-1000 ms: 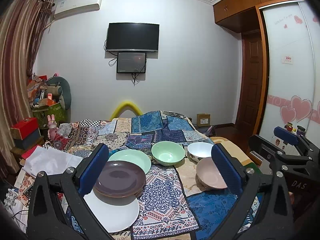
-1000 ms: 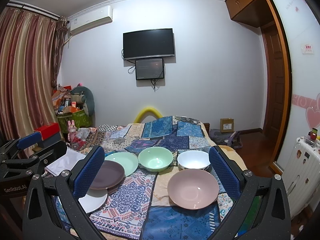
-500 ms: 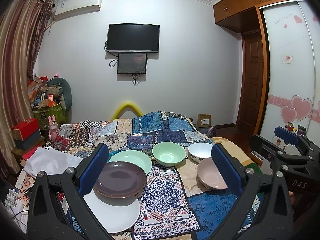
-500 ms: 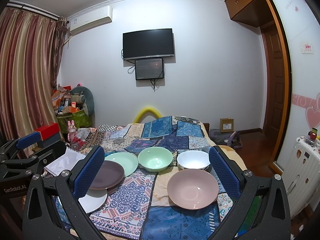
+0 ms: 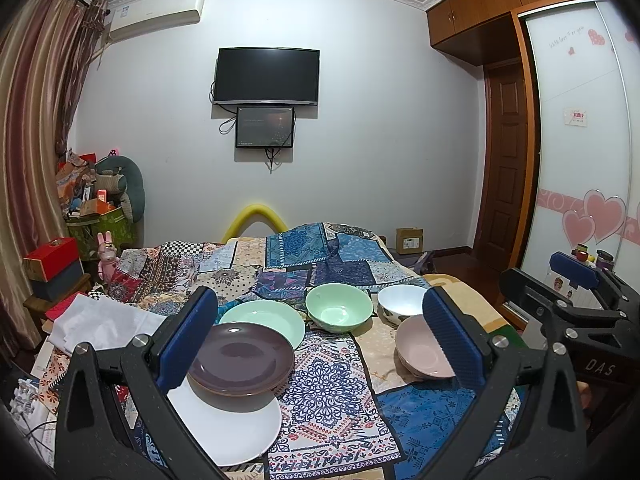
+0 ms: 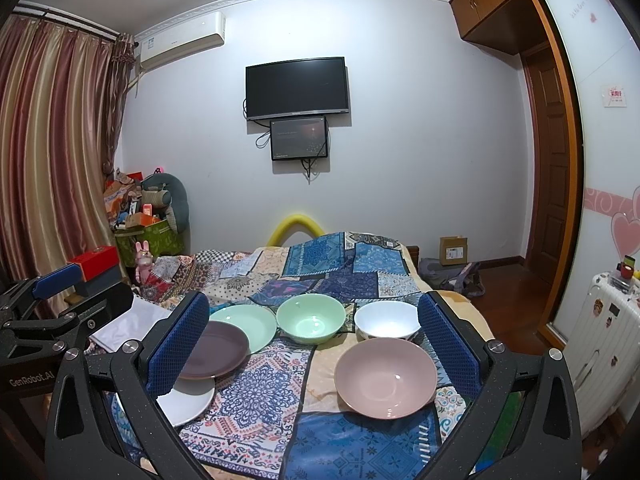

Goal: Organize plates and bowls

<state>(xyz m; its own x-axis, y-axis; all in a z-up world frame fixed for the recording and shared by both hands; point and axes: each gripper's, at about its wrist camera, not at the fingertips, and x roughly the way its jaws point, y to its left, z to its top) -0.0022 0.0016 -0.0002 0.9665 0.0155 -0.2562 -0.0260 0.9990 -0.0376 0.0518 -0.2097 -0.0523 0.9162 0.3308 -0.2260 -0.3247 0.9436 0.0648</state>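
On the patchwork bed cover lie a purple plate (image 5: 240,358) overlapping a white plate (image 5: 232,428) and a green plate (image 5: 264,318), then a green bowl (image 5: 339,312), a white bowl (image 5: 400,304) and a pink bowl (image 5: 420,354). In the right wrist view they show as purple plate (image 6: 216,354), white plate (image 6: 186,402), green plate (image 6: 246,326), green bowl (image 6: 311,318), white bowl (image 6: 386,320) and pink bowl (image 6: 385,378). My left gripper (image 5: 320,344) is open and empty above the near edge. My right gripper (image 6: 314,346) is open and empty, also seen at the right of the left wrist view (image 5: 572,280).
A folded white cloth (image 5: 100,324) lies left of the plates. Red and grey boxes (image 5: 52,268) stand on a stand at the left. A white suitcase (image 6: 600,344) stands by the wardrobe on the right. A cardboard box (image 6: 453,250) sits on the floor.
The left wrist view has tilted up very slightly; the dishes and the right gripper have not moved.
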